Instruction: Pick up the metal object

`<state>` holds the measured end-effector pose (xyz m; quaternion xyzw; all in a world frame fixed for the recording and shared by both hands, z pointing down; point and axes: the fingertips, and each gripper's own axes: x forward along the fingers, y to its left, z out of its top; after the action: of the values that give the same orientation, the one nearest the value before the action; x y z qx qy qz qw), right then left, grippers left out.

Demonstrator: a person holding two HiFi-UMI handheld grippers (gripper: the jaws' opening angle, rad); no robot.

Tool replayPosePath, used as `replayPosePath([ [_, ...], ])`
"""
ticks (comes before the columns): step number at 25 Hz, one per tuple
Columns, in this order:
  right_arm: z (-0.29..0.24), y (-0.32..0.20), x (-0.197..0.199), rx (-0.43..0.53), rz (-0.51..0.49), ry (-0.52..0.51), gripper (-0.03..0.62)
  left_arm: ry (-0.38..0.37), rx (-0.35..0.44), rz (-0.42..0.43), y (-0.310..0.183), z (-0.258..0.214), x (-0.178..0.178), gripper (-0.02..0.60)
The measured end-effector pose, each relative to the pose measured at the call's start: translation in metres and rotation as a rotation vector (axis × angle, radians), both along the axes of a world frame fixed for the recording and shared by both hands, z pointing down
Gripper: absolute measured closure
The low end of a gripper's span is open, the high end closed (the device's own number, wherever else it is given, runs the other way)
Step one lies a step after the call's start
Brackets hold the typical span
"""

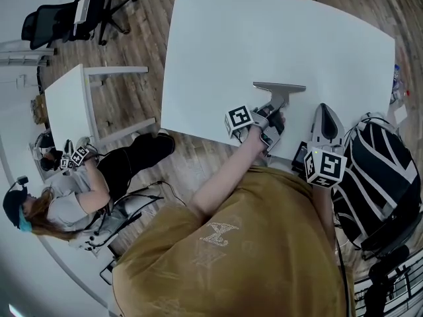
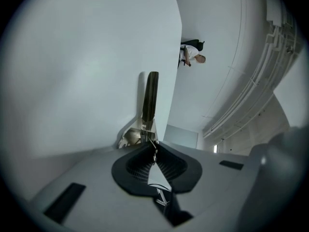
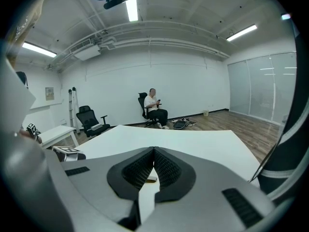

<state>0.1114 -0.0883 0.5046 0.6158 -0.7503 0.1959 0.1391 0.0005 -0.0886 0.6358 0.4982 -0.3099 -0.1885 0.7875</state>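
The metal object (image 1: 280, 90) is a T-shaped tool with a flat grey blade and a short stem, near the front edge of the white table (image 1: 218, 51). My left gripper (image 1: 271, 113) is shut on its stem. In the left gripper view the blade (image 2: 151, 99) sticks out edge-on beyond the closed left gripper (image 2: 154, 150); I cannot tell whether it is touching the table. My right gripper (image 1: 326, 119) hovers to the right of the tool at the table edge. In its own view the right gripper (image 3: 153, 161) is shut with nothing in it.
A black-and-white striped bag (image 1: 379, 170) sits close on the right. A small white table (image 1: 67, 105) and an office chair (image 1: 65, 20) stand to the left, where a person (image 1: 73, 193) sits low. Another person (image 3: 153, 105) sits on a chair beyond the table.
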Motion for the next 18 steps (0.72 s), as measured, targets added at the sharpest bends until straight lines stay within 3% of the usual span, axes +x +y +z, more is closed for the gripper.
replayPosePath([
  [10, -0.003, 0.004, 0.002, 0.017, 0.002, 0.005, 0.585, 0.01, 0.046, 0.038, 0.005, -0.016, 0.002, 0.563],
  [18, -0.014, 0.007, 0.005, 0.05, 0.01, 0.003, 0.585, 0.006, 0.149, 0.057, 0.0, -0.05, 0.003, 0.563],
])
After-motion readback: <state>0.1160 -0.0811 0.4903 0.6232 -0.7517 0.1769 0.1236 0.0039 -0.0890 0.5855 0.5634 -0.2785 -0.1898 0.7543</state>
